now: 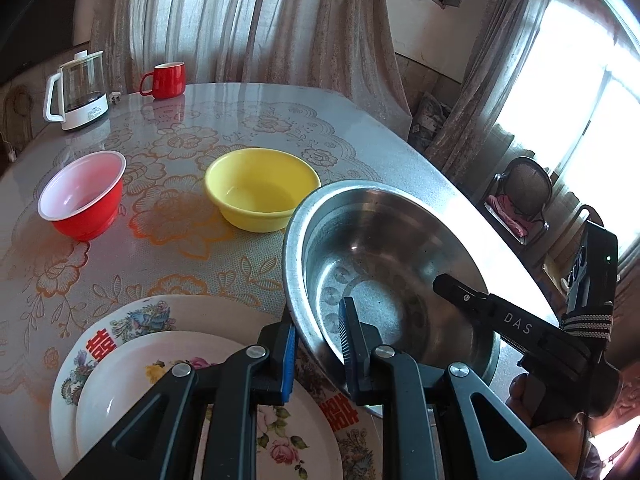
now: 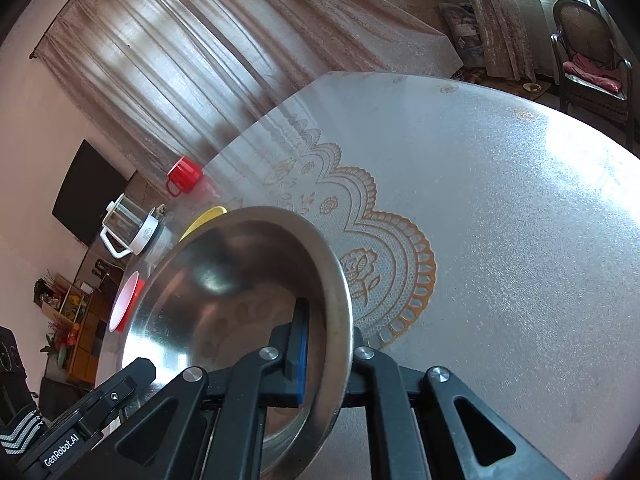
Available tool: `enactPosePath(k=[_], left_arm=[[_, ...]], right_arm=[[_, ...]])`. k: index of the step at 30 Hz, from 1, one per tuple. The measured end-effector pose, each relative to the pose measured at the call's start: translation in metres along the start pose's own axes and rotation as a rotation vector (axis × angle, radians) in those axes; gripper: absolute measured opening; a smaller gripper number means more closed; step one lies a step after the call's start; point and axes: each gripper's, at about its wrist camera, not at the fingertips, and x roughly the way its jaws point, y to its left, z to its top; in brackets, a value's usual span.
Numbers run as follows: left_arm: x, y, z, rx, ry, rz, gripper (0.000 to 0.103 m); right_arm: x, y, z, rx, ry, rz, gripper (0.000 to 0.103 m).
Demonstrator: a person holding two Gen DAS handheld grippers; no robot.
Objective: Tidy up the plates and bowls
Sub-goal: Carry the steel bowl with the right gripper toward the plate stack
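Note:
A steel bowl (image 1: 384, 264) is held tilted above the table, gripped on opposite sides of its rim by both grippers. My left gripper (image 1: 318, 344) is shut on its near-left rim. My right gripper (image 2: 326, 356) is shut on the other side of the steel bowl (image 2: 240, 280); it also shows in the left wrist view (image 1: 500, 316). A yellow bowl (image 1: 262, 188) and a red bowl with white inside (image 1: 82, 196) stand further back. A small white floral plate (image 1: 168, 396) lies on a larger patterned plate (image 1: 120, 320) at the near left.
A glass kettle (image 1: 78, 88) and a red mug (image 1: 166, 80) stand at the table's far left. The round table (image 2: 520, 220) has a lace cloth under glass. Chairs (image 1: 520, 196) stand past its right edge, curtains behind.

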Motion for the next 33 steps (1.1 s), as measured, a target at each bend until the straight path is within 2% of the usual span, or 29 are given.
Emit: enactPosePath(k=[8, 11, 23, 27, 33], left_arm=[[-0.028, 0.009, 0.007, 0.002, -0.059, -0.038, 0.02], [-0.041, 0.018, 0.005, -0.004, -0.078, -0.058, 0.02], [-0.098, 0.073, -0.02, -0.042, -0.131, -0.053, 0.021], [-0.116, 0.086, -0.033, -0.017, -0.133, -0.057, 0.022], [-0.126, 0.11, -0.054, -0.064, -0.105, -0.082, 0.022]], right_arm=[[-0.03, 0.026, 0.003, -0.079, -0.06, -0.018, 0.006], [-0.035, 0.035, 0.003, -0.089, -0.054, -0.008, 0.006], [-0.037, 0.092, -0.028, -0.206, 0.03, 0.078, 0.007], [-0.038, 0.107, -0.041, -0.231, 0.071, 0.117, 0.007], [-0.04, 0.119, -0.061, -0.242, 0.14, 0.165, 0.008]])
